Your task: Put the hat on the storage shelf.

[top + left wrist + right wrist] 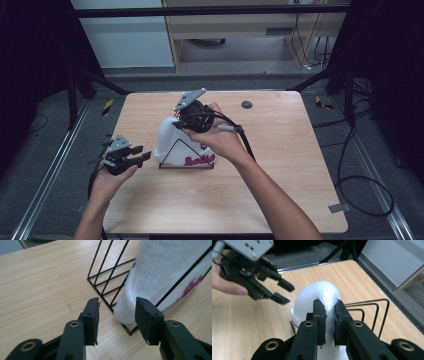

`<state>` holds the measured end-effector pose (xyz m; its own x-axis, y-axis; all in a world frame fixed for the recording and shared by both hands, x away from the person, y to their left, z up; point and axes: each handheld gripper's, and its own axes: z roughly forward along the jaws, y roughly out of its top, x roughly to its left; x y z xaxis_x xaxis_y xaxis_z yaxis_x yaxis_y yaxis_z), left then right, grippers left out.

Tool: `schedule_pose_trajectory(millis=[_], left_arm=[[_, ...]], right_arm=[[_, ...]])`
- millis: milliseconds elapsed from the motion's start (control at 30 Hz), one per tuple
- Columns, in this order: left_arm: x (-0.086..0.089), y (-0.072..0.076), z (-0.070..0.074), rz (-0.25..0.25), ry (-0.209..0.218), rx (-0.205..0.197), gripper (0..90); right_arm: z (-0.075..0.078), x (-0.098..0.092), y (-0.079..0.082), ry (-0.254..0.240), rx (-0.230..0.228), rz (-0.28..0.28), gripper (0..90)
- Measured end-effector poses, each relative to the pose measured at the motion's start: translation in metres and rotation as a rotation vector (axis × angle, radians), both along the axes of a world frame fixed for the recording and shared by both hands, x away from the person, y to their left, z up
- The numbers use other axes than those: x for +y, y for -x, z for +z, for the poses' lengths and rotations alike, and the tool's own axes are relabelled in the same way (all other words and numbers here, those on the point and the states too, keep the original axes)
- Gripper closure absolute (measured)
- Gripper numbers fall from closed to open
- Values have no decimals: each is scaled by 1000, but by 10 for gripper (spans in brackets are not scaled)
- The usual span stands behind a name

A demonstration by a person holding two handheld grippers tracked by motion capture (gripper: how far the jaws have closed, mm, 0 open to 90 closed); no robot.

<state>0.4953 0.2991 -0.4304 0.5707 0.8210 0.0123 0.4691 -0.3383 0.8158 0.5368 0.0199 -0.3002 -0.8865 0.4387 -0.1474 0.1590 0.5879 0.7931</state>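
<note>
A white fluffy item [171, 145] with pink lettering stands draped over a black wire rack [186, 166] in the middle of the table. My right gripper [176, 124] comes in from above and is shut on its upper edge; fluff shows pinched between the jaws of the right gripper [329, 312]. The fluffy item [317, 293] hangs below them, with the rack [374, 307] behind it. My left gripper [143, 153] is open just left of the rack, with nothing between its jaws. In its own view the left gripper [117, 313] faces the fluffy item [155, 270] and the rack's corner [105, 282].
The wooden table [290, 150] has bare surface to the right and front. A grey round plug [246, 104] sits near the back edge. Cables [360, 185] lie on the floor at the right. A wooden shelf unit [240, 25] stands behind the table.
</note>
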Motion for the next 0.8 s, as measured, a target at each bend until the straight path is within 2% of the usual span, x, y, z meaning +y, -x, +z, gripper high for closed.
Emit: schedule_pose_trajectory(millis=[267,300,367,533,700,800], left_arm=[[7,-1,-3,59,-17,13,406],[8,-1,-5,74,-33,16,352],[8,-1,-6,80,-45,16,334],[8,-2,-15,111,-67,42,182],[13,-5,-27,143,-77,77,136],[16,-5,-35,164,-117,83,113]], right_arm=[[-5,-3,-1,-3,12,-2,825],[-6,-3,-1,-1,12,-3,823],[-6,-4,-1,-3,13,-4,822],[-7,-6,-1,-2,20,-5,794],[-7,-9,2,-13,32,-1,741],[-4,-15,4,-22,33,-4,684]])
